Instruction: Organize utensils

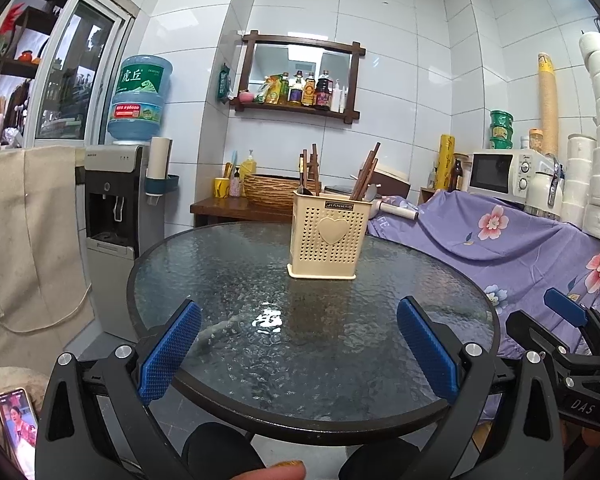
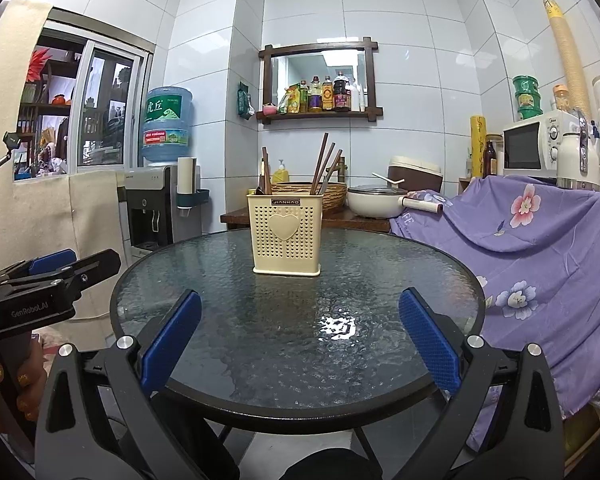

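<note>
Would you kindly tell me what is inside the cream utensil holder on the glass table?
The cream utensil holder holds brown chopsticks and a few metal utensils sticking up. Its perforated wall hides their lower ends.

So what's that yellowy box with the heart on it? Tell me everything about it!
The utensil holder is a cream box that looks like plastic, with rows of small holes, a raised heart and a dark label reading JIANHAO on its front. It stands upright on the round glass table, toward the far side, nothing else touching it. Brown chopsticks and other utensil handles stick out of its top. Both grippers hang open, well short of it.
</note>
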`<state>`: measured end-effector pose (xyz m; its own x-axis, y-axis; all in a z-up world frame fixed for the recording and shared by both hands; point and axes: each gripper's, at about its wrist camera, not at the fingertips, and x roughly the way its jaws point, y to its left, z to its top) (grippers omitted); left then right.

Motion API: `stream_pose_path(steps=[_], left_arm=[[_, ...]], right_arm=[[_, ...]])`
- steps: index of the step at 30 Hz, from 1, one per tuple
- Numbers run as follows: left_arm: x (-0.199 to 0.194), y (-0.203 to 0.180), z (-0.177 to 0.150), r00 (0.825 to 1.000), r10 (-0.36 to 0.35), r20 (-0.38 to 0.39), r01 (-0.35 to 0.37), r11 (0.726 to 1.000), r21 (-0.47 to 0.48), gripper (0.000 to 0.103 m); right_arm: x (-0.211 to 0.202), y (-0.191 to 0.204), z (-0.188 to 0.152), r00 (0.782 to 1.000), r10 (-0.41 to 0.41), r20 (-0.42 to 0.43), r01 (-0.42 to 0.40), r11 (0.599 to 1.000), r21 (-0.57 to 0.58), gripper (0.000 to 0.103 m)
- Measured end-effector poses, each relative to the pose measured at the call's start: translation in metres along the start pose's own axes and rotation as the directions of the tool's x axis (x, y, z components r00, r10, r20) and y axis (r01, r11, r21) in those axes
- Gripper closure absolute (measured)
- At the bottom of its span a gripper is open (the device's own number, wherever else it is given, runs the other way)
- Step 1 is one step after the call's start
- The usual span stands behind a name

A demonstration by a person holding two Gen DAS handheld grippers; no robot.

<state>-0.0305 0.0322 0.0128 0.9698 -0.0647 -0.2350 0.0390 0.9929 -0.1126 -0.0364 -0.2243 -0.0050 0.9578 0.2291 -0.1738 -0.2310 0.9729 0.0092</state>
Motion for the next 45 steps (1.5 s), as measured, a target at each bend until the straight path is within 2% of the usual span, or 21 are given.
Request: stream_pose_path(steps=[45], left_arm=[[0.0061,-0.0011,0.0001,0.999,0.011,-0.03,-0.011,1.0,0.013,0.007]], right_arm=[[0.0039,0.0011,-0.0045,1.0,0.008,-0.02,-0.008,1.0,0.001,0.006]])
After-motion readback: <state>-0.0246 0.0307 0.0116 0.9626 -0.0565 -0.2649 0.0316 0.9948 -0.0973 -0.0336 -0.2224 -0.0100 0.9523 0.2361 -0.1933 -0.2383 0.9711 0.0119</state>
